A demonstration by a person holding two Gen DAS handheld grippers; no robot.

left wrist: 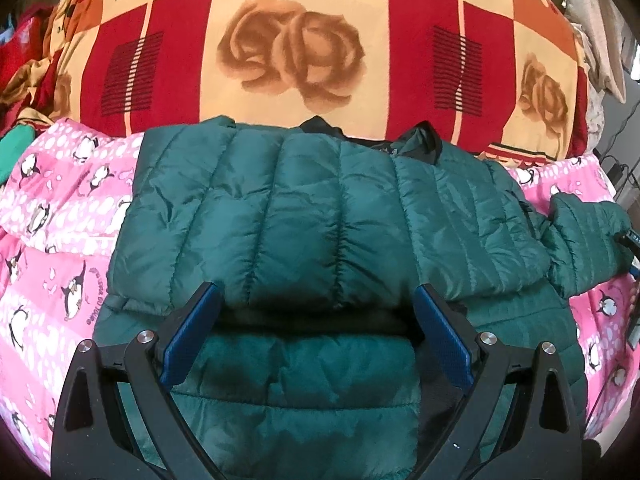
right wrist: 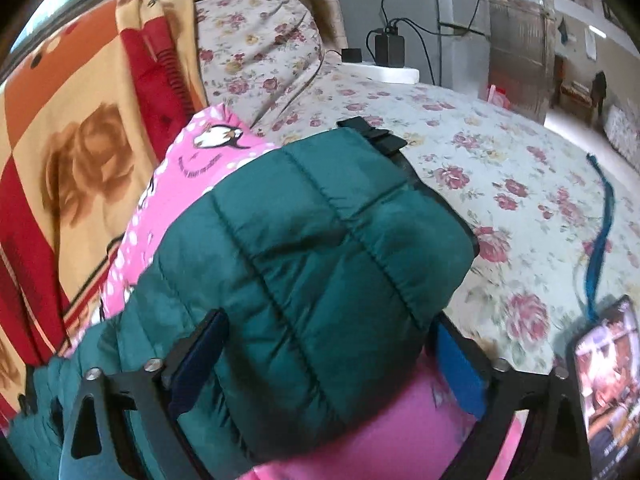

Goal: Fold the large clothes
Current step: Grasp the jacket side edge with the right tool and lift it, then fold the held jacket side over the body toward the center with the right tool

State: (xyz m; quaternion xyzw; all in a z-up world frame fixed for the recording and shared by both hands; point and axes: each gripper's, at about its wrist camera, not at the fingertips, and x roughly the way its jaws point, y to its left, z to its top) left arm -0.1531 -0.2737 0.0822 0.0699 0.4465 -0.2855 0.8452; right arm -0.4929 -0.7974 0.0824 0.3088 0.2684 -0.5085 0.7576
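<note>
A dark green quilted puffer jacket (left wrist: 320, 208) lies on a pink penguin blanket (left wrist: 52, 216). One side is folded over its body, and its right sleeve (left wrist: 580, 240) stretches out to the right. My left gripper (left wrist: 318, 312) is open, its blue pads wide apart just over the folded edge. In the right wrist view the sleeve (right wrist: 320, 248) bulges between the blue pads of my right gripper (right wrist: 332, 348), which holds it by the cuff end above the pink blanket (right wrist: 188, 184). The black cuff (right wrist: 372, 132) points away.
A red and orange rose-print blanket (left wrist: 296, 48) is piled behind the jacket. A floral bedsheet (right wrist: 480, 160) spreads to the right, with a blue cord (right wrist: 600, 232), a lit phone (right wrist: 608, 384) and a power strip with chargers (right wrist: 388, 60).
</note>
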